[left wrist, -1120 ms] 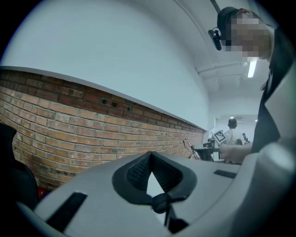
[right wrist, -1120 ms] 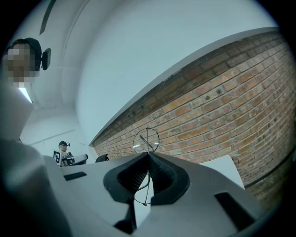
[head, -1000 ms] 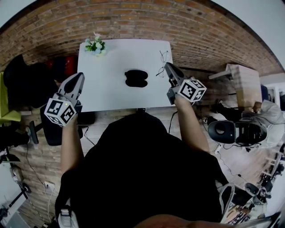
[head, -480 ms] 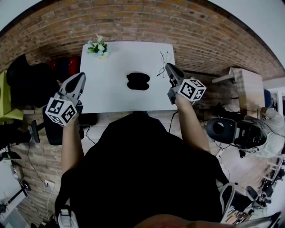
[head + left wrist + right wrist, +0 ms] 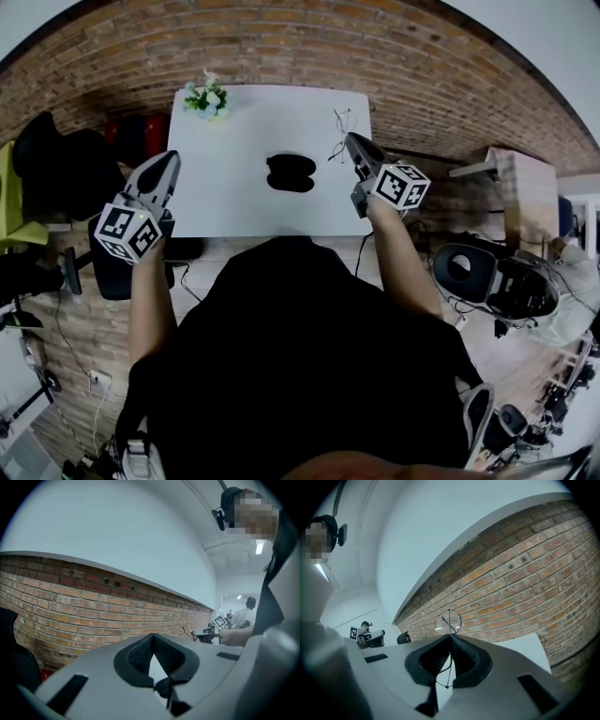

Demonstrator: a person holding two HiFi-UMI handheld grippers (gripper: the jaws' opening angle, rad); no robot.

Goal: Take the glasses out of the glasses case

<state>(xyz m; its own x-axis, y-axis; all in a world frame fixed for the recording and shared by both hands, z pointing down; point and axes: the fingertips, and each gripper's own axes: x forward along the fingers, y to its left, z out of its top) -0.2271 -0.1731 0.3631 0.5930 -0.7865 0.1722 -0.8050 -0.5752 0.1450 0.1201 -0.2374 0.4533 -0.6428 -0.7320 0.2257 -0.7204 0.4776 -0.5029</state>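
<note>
A black glasses case lies open in the middle of the white table. Thin wire-framed glasses hang above the table's right edge, with my right gripper shut on the frame. In the right gripper view, one round lens of the glasses stands above the closed jaws of the right gripper, and the case sits far to the left. My left gripper is held off the table's left side. In its own view the left gripper is shut with nothing between the jaws.
A small pot of flowers stands at the table's far left corner. A brick wall runs behind the table. A black office chair stands to the right, and dark furniture to the left.
Only the head view has shifted slightly. Both grippers stay about where they were, and the glasses remain in the right gripper.
</note>
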